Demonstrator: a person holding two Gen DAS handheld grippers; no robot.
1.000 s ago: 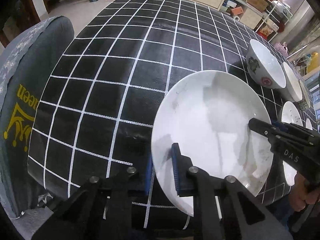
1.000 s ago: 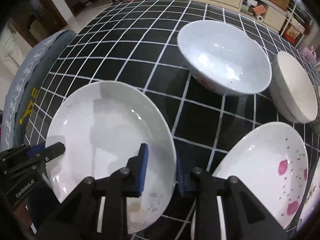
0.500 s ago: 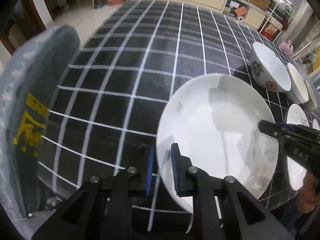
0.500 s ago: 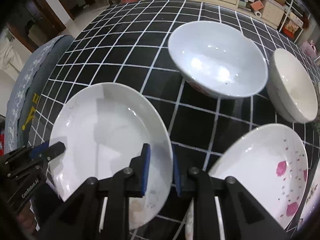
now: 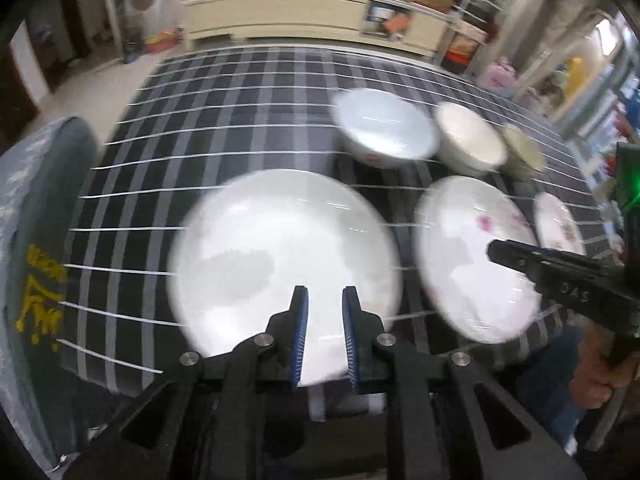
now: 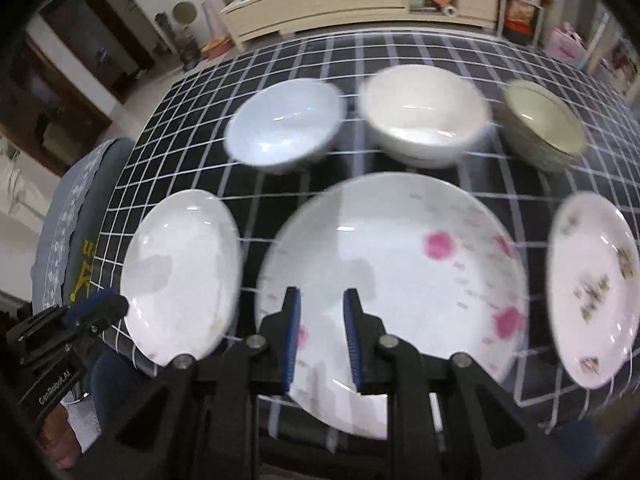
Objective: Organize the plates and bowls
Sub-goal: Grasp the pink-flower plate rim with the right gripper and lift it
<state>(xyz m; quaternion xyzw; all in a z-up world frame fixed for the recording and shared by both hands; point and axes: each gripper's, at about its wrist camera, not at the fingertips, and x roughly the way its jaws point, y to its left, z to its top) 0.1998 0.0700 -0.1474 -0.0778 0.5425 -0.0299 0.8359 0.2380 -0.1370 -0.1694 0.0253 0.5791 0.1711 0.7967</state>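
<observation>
A table with a black cloth with white lines holds three bowls in a row and three plates in a row below them. In the left wrist view, the left gripper sits at the bottom middle of the frame, and the plain white plate lies right behind its tips, a bit up and to the left. The blue pads stand a little apart and nothing is pinched between them. In the right wrist view, the right gripper is at the bottom middle too, and the big plate with pink flowers lies behind its tips and spreads to the right. Its pads also have a small gap and hold nothing. The plain white plate shows at the left of that frame, and a small flowered plate is at the right edge. Above the plates are a white bowl, a cream bowl and a greenish bowl. The pictures are blurry.
</observation>
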